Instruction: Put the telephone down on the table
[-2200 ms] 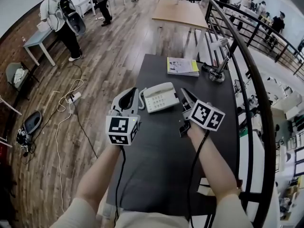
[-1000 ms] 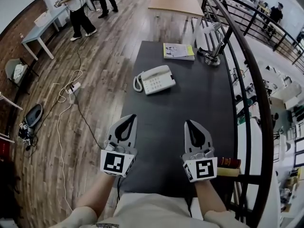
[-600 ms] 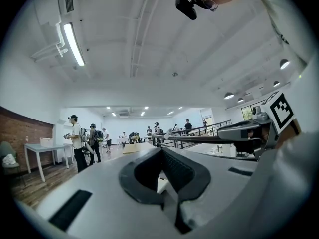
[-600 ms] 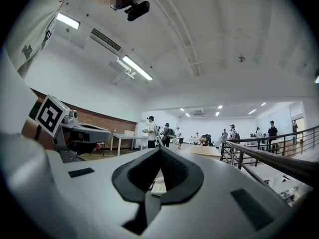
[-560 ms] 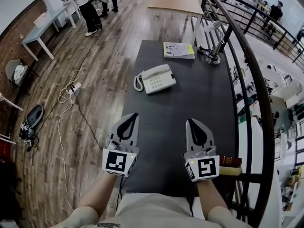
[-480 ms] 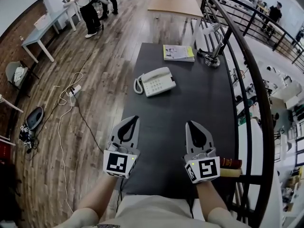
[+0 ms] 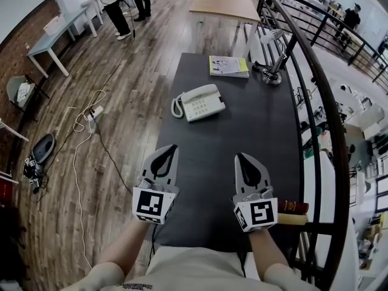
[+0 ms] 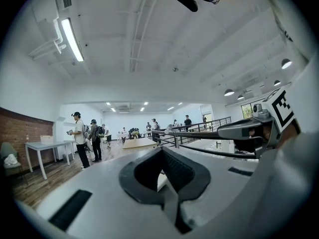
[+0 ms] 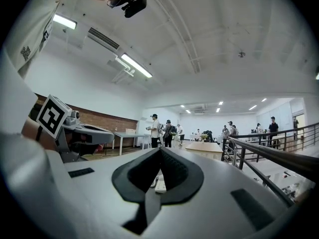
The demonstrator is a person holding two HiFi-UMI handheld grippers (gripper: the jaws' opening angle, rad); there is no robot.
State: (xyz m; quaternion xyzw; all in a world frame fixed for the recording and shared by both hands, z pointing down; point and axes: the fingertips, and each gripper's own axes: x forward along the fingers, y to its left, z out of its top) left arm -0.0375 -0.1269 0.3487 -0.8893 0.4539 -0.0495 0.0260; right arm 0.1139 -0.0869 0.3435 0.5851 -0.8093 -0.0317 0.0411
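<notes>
Telephone (image 7: 200,102) lying upper-centre on desk (image 7: 260,132); I am holding left claw (image 7: 170,149) and right claw (image 7: 240,158) closed, empty, lower centre.

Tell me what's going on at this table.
A person holds a tool in each hand at the near end of the dark table. The left tool and the right tool are both shut and empty. The telephone sits flat on the table farther off, with neither tool touching it, so it looks already set down. A booklet lies beyond it.
</notes>
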